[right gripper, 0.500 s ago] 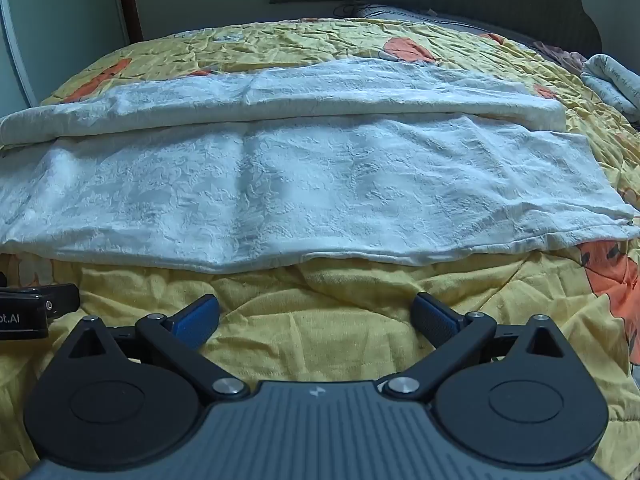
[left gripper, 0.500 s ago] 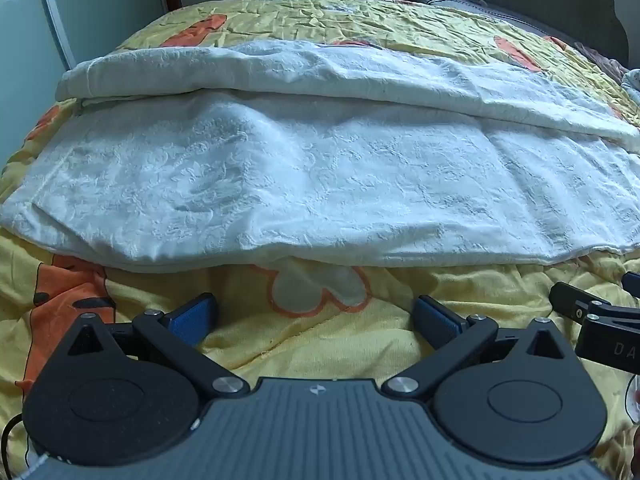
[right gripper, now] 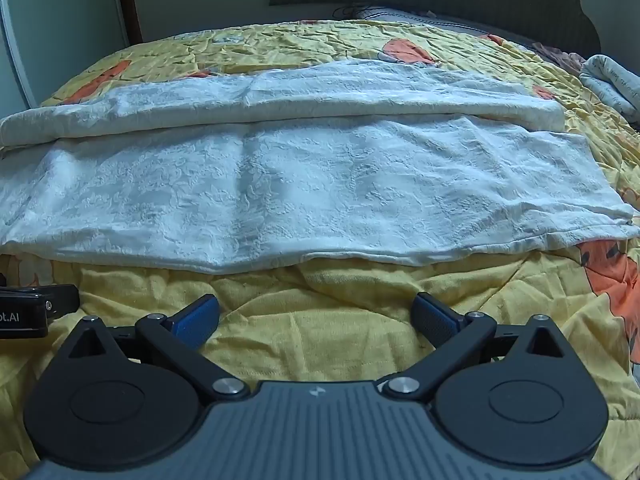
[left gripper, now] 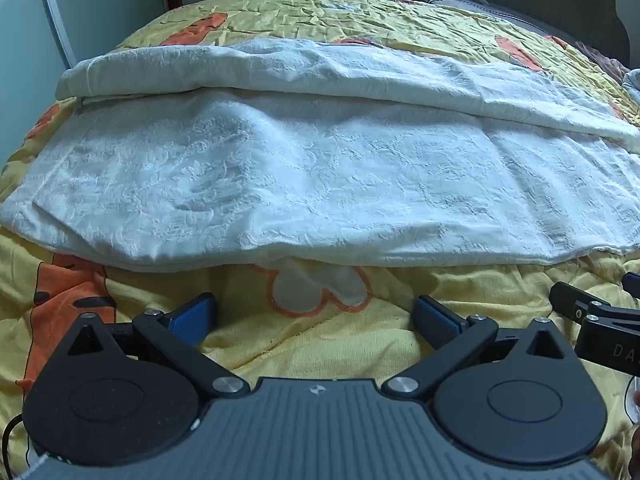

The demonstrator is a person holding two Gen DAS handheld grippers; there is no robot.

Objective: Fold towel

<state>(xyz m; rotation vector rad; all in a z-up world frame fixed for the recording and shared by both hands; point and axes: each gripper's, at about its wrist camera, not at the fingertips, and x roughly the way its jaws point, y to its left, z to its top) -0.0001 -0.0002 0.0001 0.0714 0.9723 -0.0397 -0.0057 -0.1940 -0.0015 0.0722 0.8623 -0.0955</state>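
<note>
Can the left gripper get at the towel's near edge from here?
Probably yes: the left gripper is open just short of the towel, with only bare yellow bedspread between.

A white embossed towel [left gripper: 320, 184] is lying spread crosswise on the bed [left gripper: 360, 16], its far long edge folded over toward the middle.

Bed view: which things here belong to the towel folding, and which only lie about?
For the job:
white towel, far part already folded over
left gripper, open
right gripper, open

Only lying about:
yellow bedspread
folded cloth at the right edge
</note>
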